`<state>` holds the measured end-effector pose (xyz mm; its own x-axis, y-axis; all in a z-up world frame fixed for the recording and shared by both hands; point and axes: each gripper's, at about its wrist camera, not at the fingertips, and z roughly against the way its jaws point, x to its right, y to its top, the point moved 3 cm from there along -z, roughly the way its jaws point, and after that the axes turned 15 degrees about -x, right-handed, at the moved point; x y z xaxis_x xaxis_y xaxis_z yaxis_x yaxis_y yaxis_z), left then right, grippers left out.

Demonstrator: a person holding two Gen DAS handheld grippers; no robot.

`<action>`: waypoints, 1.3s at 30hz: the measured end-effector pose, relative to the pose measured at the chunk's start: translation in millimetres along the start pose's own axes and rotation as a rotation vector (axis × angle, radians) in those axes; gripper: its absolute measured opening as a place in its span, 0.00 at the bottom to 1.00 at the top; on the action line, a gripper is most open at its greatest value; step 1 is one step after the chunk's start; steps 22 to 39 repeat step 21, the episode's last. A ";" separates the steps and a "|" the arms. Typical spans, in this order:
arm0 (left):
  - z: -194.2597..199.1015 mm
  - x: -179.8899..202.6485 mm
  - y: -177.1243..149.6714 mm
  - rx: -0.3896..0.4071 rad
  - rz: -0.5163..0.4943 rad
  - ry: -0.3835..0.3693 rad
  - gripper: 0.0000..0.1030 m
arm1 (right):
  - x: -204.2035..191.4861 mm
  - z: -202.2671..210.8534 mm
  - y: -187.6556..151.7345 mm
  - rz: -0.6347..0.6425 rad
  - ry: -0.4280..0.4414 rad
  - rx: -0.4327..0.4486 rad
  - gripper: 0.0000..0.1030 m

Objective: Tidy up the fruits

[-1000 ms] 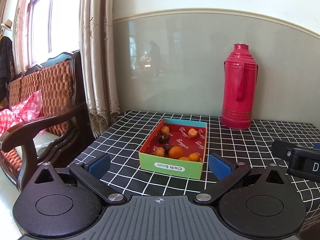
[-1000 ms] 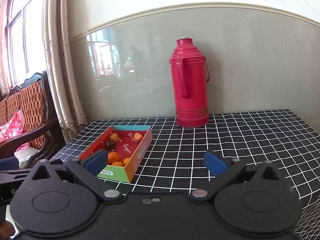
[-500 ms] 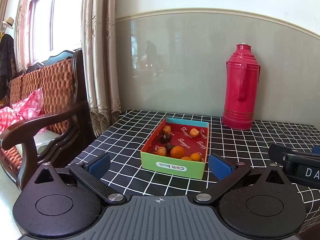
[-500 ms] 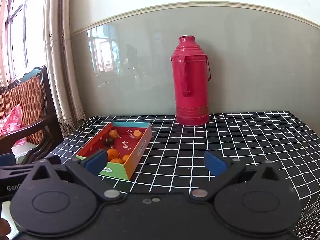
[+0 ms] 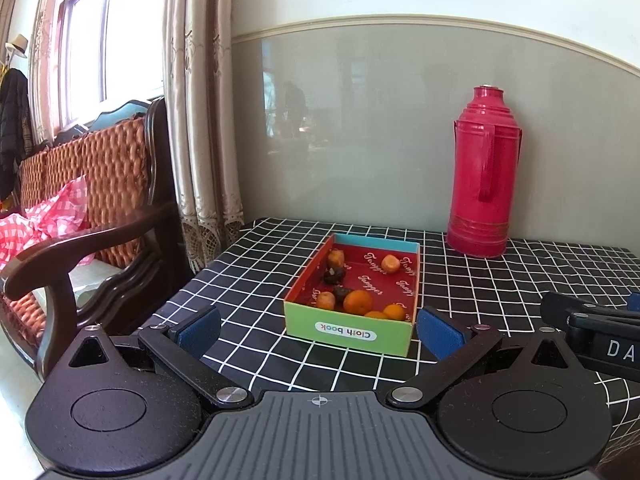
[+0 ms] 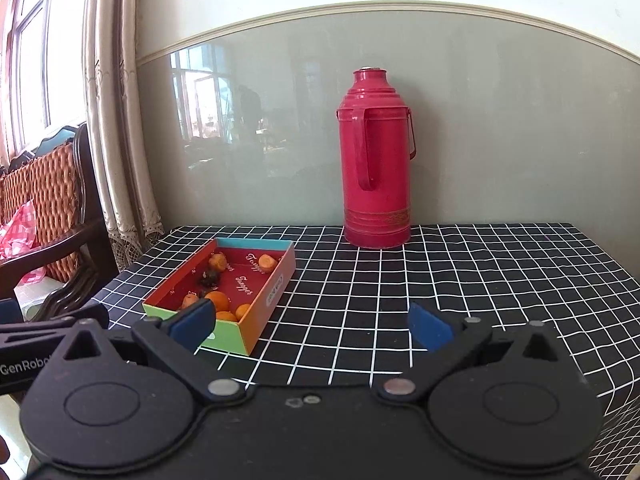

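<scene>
A shallow cardboard box (image 5: 352,334) (image 6: 272,292) with a red inside and a green front stands on the black checked tablecloth. Several small orange fruits (image 5: 357,302) (image 6: 218,300) and a few dark ones (image 5: 334,276) lie in it. My left gripper (image 5: 319,330) hovers open just in front of the box, with nothing between its blue pads. To its right my right gripper (image 6: 310,322) is open too and holds nothing; its left pad (image 6: 190,322) overlaps the box's near corner in the right wrist view. In the left wrist view, the right gripper's body (image 5: 592,332) shows at the right edge.
A tall red thermos (image 5: 482,176) (image 6: 374,160) stands at the back of the table by the wall. A dark wooden chair (image 5: 92,216) with a woven back and a pink checked cloth (image 5: 44,220) is left of the table, beside a curtain (image 5: 200,120).
Both views have shifted a little: the box and thermos now sit slightly further right in the frames. Both grippers stay open. The fruits have not moved.
</scene>
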<state>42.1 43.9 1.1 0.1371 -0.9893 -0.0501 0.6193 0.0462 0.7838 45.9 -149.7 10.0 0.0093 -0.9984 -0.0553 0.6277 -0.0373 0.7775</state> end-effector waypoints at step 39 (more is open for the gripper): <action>0.0 2.9 1.9 0.018 0.003 -0.033 1.00 | 1.0 -0.8 1.9 -0.009 -0.003 0.004 0.94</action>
